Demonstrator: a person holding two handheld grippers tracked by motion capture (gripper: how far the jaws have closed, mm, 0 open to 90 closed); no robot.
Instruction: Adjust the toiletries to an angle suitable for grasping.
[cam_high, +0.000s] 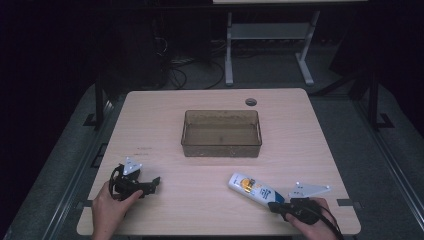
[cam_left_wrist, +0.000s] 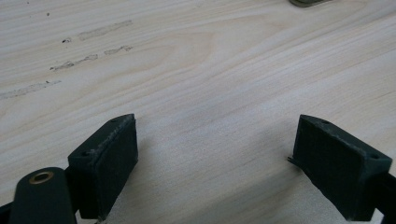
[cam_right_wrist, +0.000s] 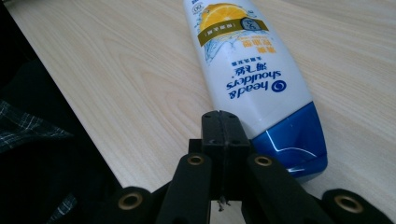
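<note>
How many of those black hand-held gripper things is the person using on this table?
2. The left hand-held gripper rests at the table's near left with its jaws apart; the right hand-held gripper sits at the near right, shut, beside the shampoo bottle's blue cap end.

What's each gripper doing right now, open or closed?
Left gripper: open, empty, over the wooden table.
Right gripper: closed, holding nothing, beside the white-and-blue shampoo bottle.

High view overhead, facing forward; gripper views close, sharing table (cam_high: 210, 175)
</note>
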